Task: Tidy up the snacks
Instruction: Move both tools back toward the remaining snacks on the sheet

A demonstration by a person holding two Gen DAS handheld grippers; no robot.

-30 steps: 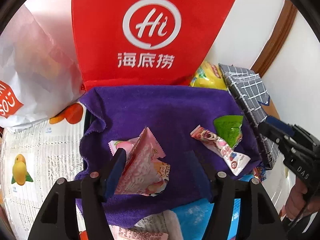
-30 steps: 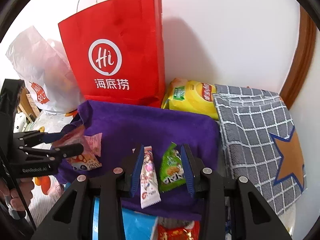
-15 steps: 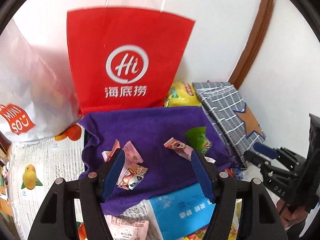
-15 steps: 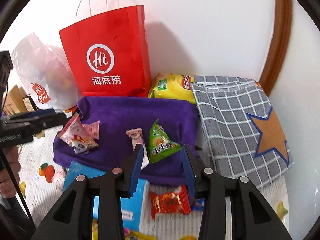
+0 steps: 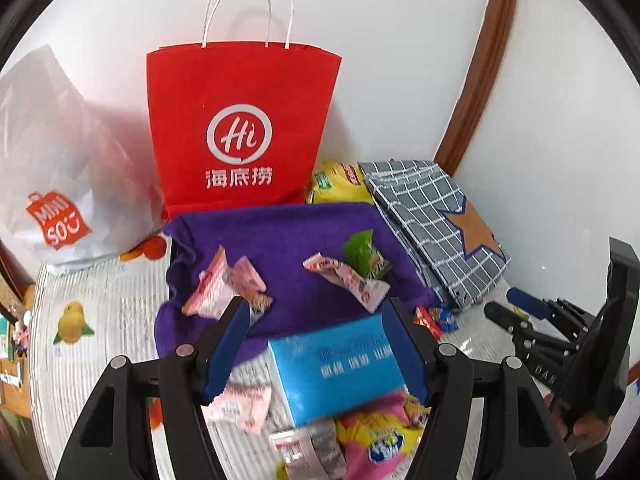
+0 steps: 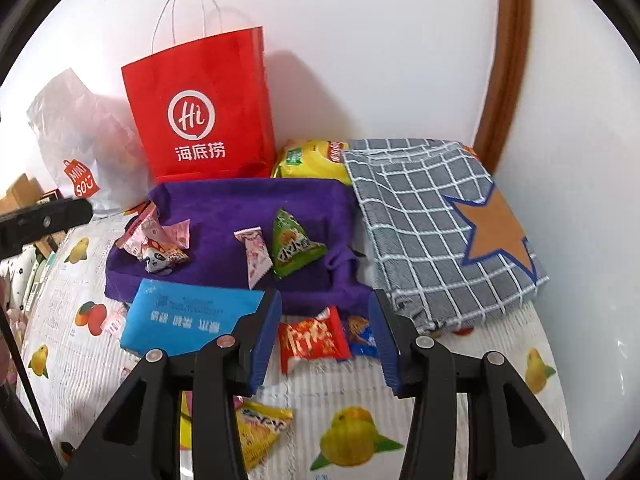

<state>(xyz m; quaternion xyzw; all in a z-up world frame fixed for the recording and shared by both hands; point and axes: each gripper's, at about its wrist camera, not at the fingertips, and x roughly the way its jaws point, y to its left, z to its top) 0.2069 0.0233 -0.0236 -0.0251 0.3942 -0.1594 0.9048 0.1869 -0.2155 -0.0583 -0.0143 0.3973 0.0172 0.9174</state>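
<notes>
Fingers (image 5: 224, 344) of both grippers gape empty; purple tray (image 6: 224, 200) holds four snacks.

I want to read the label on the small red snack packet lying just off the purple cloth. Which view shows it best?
The right wrist view: the red snack packet lies whole and near, between the open fingers of the right claw. In the left wrist view the packet is a small sliver, mostly hidden behind the left claw's finger.

Right tool (image 6: 326, 338) opening, nothing gripped, over red snack packet (image 6: 310, 338) on tabletop (image 6: 440, 400); beyond, purple cloth (image 6: 240, 208) bearing green packet (image 6: 292, 242).
</notes>
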